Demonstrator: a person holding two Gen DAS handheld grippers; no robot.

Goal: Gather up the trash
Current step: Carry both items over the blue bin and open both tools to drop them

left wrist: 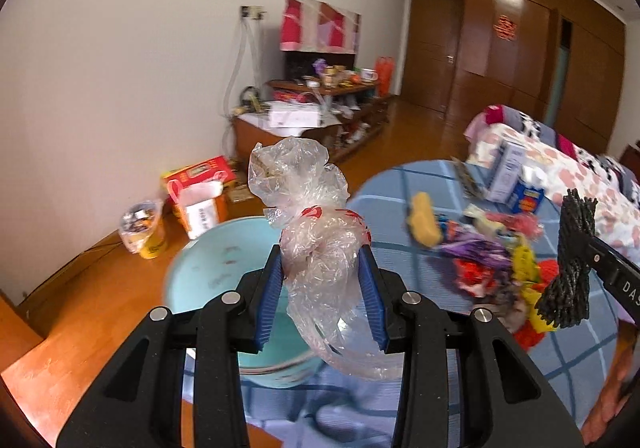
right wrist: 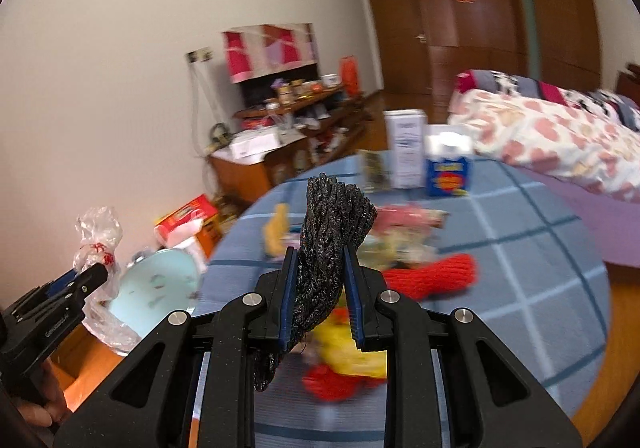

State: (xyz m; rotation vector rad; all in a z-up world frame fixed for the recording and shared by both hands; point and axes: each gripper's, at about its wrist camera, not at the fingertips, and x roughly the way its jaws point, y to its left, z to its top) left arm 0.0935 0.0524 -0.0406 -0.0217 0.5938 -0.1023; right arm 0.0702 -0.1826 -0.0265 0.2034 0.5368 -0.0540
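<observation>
My left gripper (left wrist: 322,252) is shut on a crumpled clear plastic bag (left wrist: 304,208) and holds it above a light blue bin (left wrist: 216,268). The right wrist view shows that bag (right wrist: 98,244) at far left beside the bin (right wrist: 160,288). My right gripper (right wrist: 320,254) is shut on a black mesh bundle (right wrist: 334,208), lifted over the round table with a blue checked cloth (right wrist: 540,248). Below lies a blurred pile of wrappers (right wrist: 400,240) with a red knitted piece (right wrist: 436,276). The left wrist view has the black bundle (left wrist: 574,248) at right, over the same pile (left wrist: 492,256).
A white carton (right wrist: 406,152) and a blue box (right wrist: 446,176) stand at the table's far side. On the wooden floor by the wall are a red box (left wrist: 200,176) and a bag of items (left wrist: 142,228). A cluttered cabinet (left wrist: 304,116) and a bed (right wrist: 560,136) lie beyond.
</observation>
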